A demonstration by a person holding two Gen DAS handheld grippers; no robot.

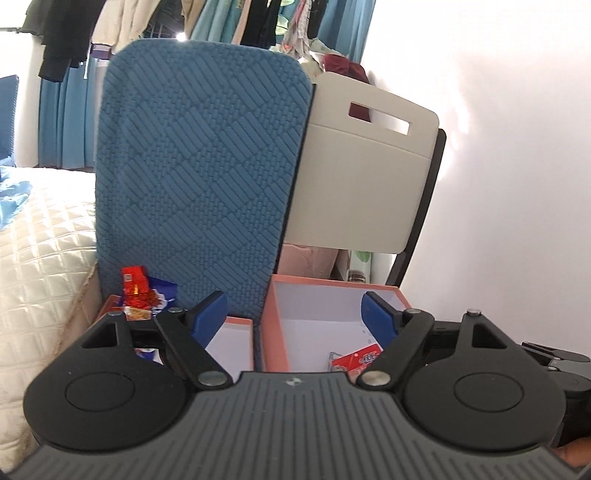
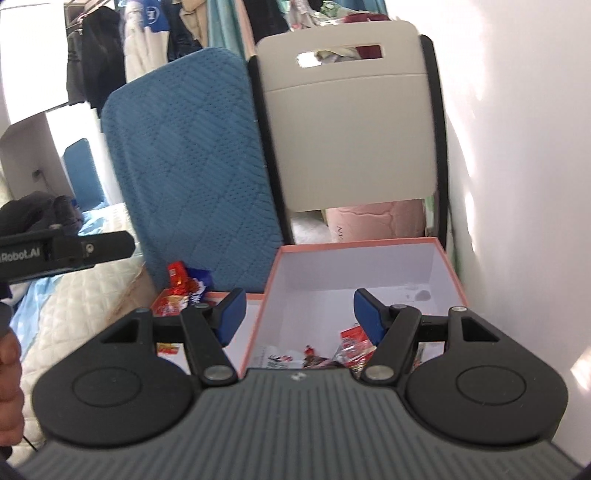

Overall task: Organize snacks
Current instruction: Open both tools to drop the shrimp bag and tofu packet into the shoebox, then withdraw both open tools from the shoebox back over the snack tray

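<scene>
Two pink-rimmed boxes with white insides stand side by side. The tall right box (image 2: 369,248) (image 1: 275,321) holds several red and white snack packets (image 2: 347,350) (image 1: 356,360). The low left box (image 2: 251,295) (image 1: 236,322) holds a pile of red and blue snack packets (image 2: 181,286) (image 1: 142,295) at its left end. My left gripper (image 1: 295,317) is open and empty above the seam between the boxes. My right gripper (image 2: 299,314) is open and empty above the tall box's left wall. The left gripper's body also shows in the right wrist view (image 2: 66,251).
A blue padded chair back (image 1: 199,177) and a white chair back (image 1: 362,173) stand right behind the boxes. A white wall (image 2: 517,147) lies close on the right. A cream quilted bed (image 1: 40,258) lies on the left. Clothes (image 1: 258,22) hang at the back.
</scene>
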